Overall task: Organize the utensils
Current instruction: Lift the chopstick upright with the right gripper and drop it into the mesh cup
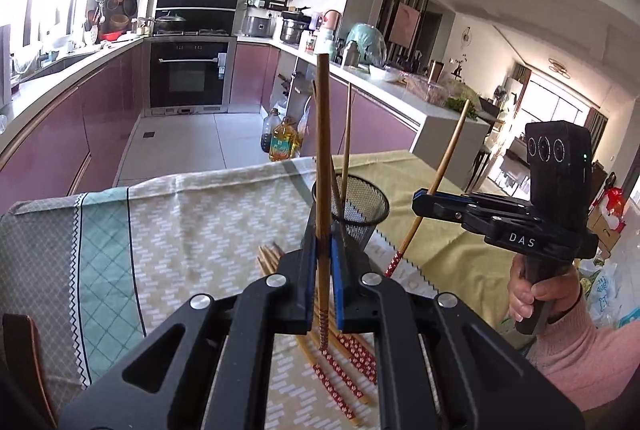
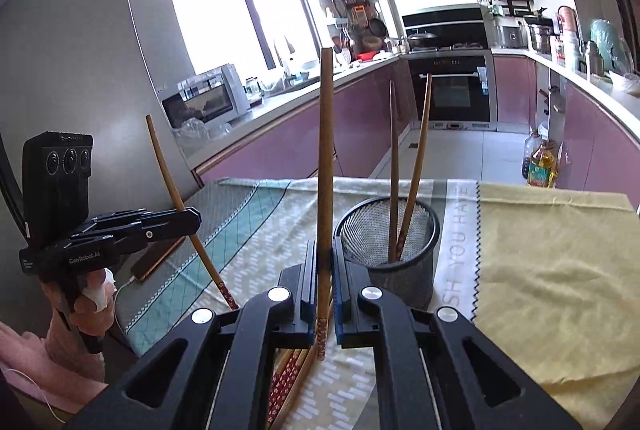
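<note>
Gripping one wooden chopstick each, the left gripper [image 1: 322, 254] and right gripper [image 2: 324, 270] hold theirs upright with jaws clamped, above loose chopsticks [image 1: 344, 370] on the cloth-covered bench [image 1: 180, 213], near the mesh holder [image 2: 388, 238] containing two more.

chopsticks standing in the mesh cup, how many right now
2, both in the black mesh cup: one chopstick stands nearly upright, the other chopstick leans right and crosses it low down. Shorter ones could be hidden behind the mesh.

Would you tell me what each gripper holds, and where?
Each holds one chopstick near its patterned lower end: left gripper on chopstick, right gripper on chopstick.
</note>
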`<state>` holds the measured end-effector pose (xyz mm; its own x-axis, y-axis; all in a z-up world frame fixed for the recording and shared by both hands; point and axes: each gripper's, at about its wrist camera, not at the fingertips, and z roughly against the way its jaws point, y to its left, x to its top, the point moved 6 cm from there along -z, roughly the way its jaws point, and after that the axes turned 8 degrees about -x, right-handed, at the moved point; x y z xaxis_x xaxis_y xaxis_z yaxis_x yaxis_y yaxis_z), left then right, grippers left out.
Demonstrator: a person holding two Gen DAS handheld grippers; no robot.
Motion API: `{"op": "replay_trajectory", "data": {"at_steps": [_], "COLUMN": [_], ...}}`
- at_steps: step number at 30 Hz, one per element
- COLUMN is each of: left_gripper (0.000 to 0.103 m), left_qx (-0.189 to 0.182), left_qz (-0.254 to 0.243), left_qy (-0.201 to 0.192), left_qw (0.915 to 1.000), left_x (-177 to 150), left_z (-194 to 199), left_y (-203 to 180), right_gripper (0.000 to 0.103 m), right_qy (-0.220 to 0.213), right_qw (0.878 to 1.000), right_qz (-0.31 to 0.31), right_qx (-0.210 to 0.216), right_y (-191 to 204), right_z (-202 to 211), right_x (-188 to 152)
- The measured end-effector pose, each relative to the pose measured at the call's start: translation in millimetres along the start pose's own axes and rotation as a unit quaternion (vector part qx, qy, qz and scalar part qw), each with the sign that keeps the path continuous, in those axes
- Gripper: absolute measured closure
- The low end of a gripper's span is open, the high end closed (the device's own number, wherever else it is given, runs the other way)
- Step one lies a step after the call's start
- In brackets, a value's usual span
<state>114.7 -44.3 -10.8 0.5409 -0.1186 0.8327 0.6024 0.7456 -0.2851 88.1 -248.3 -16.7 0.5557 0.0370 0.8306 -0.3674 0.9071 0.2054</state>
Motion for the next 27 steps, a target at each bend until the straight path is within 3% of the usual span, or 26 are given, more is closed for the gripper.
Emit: {"op": "replay_trajectory", "data": {"at_steps": [19,27], "left_gripper": [0.096,0.096], "left_qx": [-0.02,-0.018], "left_qz": [-0.03,-0.043], "left_qy": [-0.062,-0.067], "left_qw": [0.9974,0.9967], "left_x": [79.5,101.2], "left_z": [-20.7,-42.2], "left_y": [-27.2,-32.7], "right_gripper": [0.097,0.097], "right_qy": [-0.068,-0.057], "right_qw": [0.997,0.998], "right_qz": [0.017,0.016], "right_qx": [-0.02,-0.033], "right_y": [-19.5,-31.0], "right_z": [21.7,2.3], "right_x": [70.7,78.7]}}
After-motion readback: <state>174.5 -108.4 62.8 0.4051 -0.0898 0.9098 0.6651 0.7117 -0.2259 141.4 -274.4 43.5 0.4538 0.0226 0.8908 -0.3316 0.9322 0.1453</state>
